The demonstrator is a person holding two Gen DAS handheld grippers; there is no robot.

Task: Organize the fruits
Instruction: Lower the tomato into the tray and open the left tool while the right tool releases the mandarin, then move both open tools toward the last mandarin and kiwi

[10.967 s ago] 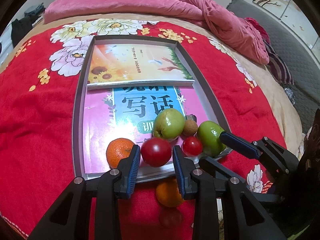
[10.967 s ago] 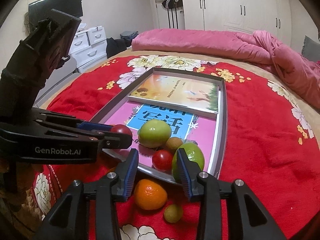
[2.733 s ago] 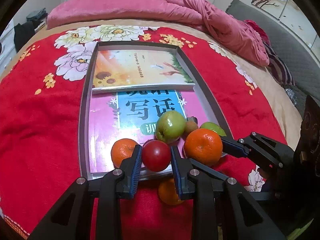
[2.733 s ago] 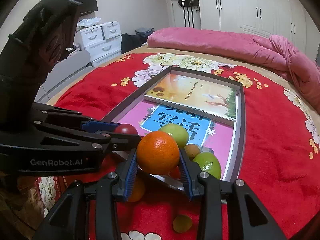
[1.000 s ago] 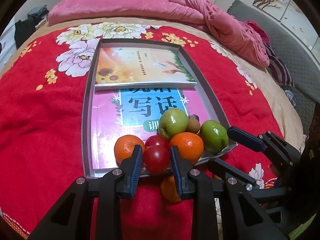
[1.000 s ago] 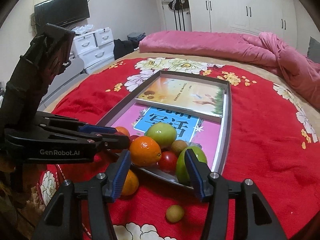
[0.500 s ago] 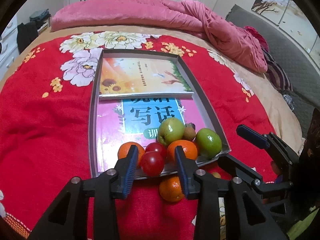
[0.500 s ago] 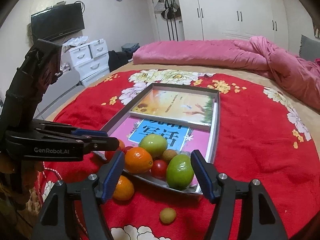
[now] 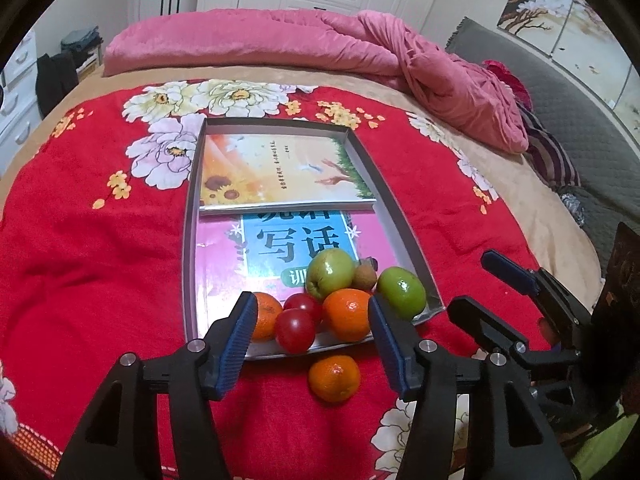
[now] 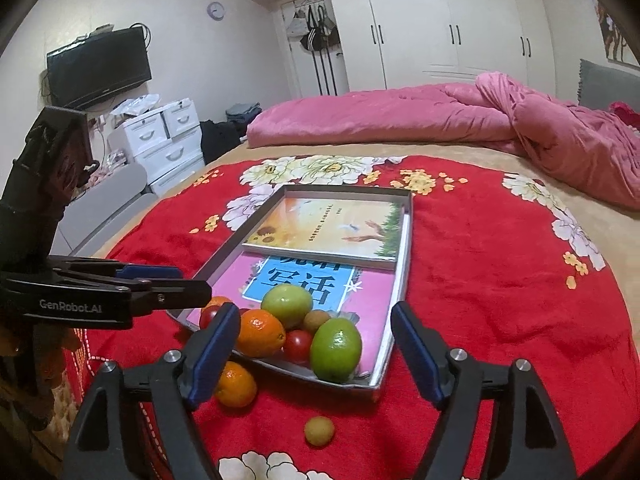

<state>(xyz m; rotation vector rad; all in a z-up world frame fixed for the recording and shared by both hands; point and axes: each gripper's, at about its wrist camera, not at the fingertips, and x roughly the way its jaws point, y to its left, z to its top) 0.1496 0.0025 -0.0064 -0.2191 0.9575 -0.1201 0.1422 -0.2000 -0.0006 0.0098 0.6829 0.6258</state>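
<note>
Two tools, the left tool (image 9: 312, 338) and right tool (image 10: 314, 354), hang above a red floral blanket (image 9: 92, 264) on a bed, jaws just opened, gripping nothing. Fruits crowd the tray's (image 9: 404, 220) near edge (over two books); one orange (image 9: 334, 378) and a small yellow-green fruit (image 10: 319, 431) lie outside on open blanket.

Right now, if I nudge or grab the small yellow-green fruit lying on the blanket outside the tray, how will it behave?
The small yellow-green fruit looks round, so it may roll when nudged, though the plush red blanket should slow it. It is far smaller than the orange nearby, so it is probably light, and wide-open jaws could slip past it.
</note>
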